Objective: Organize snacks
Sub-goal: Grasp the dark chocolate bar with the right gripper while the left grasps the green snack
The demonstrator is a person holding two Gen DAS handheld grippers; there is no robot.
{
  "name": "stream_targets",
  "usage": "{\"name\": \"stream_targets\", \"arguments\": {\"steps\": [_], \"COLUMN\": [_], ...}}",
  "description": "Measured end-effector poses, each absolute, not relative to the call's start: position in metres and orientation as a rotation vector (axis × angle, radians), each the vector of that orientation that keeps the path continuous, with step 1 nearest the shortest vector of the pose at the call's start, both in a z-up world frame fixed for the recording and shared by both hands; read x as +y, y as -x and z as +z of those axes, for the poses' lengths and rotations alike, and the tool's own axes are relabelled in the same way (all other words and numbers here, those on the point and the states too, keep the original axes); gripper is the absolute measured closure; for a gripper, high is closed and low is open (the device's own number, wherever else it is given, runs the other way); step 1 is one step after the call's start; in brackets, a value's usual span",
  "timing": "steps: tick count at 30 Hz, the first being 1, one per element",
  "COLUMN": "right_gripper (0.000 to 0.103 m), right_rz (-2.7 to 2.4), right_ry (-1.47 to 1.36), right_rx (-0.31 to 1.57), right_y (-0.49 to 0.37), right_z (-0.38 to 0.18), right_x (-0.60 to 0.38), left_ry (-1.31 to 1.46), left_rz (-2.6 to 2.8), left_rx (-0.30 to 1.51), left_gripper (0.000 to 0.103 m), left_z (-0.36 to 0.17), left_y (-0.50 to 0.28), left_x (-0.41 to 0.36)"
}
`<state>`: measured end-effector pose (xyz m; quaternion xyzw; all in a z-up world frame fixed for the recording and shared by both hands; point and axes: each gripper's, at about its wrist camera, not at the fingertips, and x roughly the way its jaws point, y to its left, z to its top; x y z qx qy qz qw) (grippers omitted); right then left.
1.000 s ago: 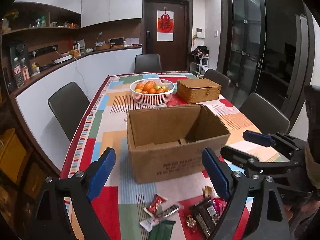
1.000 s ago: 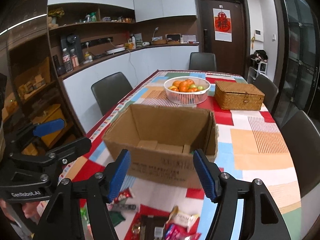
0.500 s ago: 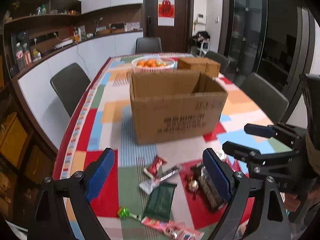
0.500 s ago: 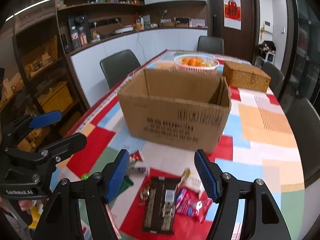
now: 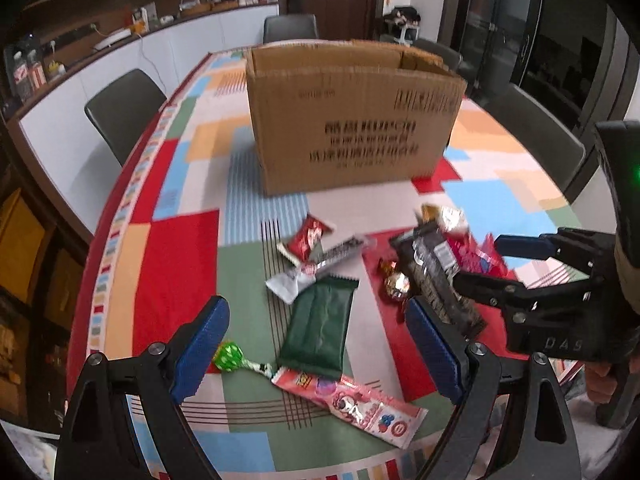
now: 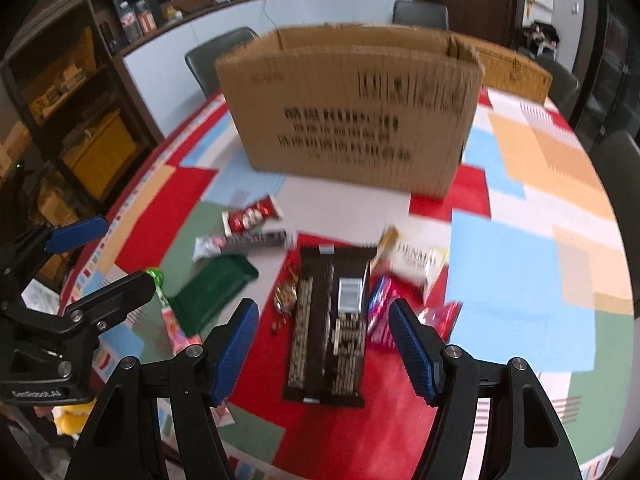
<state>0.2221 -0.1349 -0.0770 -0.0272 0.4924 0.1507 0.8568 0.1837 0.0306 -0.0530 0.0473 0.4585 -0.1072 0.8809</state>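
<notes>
Several snacks lie scattered on the patchwork tablecloth in front of an open cardboard box (image 5: 352, 116). My left gripper (image 5: 316, 350) is open, above a dark green packet (image 5: 320, 326), with a green lollipop (image 5: 228, 355) and a pink wrapper (image 5: 352, 398) close by. A small red packet (image 5: 308, 234) and a white bar (image 5: 316, 268) lie nearer the box. My right gripper (image 6: 324, 346) is open, hovering over a long black packet (image 6: 330, 328). Beside it sit a white packet (image 6: 414, 262), pink packets (image 6: 386, 312) and foil candies (image 6: 285, 296).
The box (image 6: 356, 108) stands mid-table with a wicker box (image 6: 516, 70) behind it. Dark chairs (image 5: 120, 106) ring the table. A counter and shelves run along the left wall. The table's near edge (image 5: 320, 468) is right below the grippers.
Both grippers have come down and tilted toward the table. The box's inside and the fruit basket have dropped out of sight, and the snack pile now fills the lower view.
</notes>
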Motion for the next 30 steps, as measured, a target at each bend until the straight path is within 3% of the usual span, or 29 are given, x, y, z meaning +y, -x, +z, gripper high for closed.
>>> {"name": "stream_targets", "arguments": {"steps": [12,30], "right_gripper": [0.035,0.035], "right_rz": [0.278,0.267], "right_ry": [0.057,0.116], "right_rx": [1.141,1.184], "right_y": [-0.233,-0.25], "right_z": [-0.109,-0.131], "right_x": [-0.133,-0.114], "left_ry": [-0.108,-0.063], "left_rz": [-0.257,-0.259], "left_rx": [1.054,1.116], "left_gripper": [0.014,0.033], "left_z": [-0.096,-0.13], "left_y": [-0.198,-0.224], "left_x": [0.032,0.03]}}
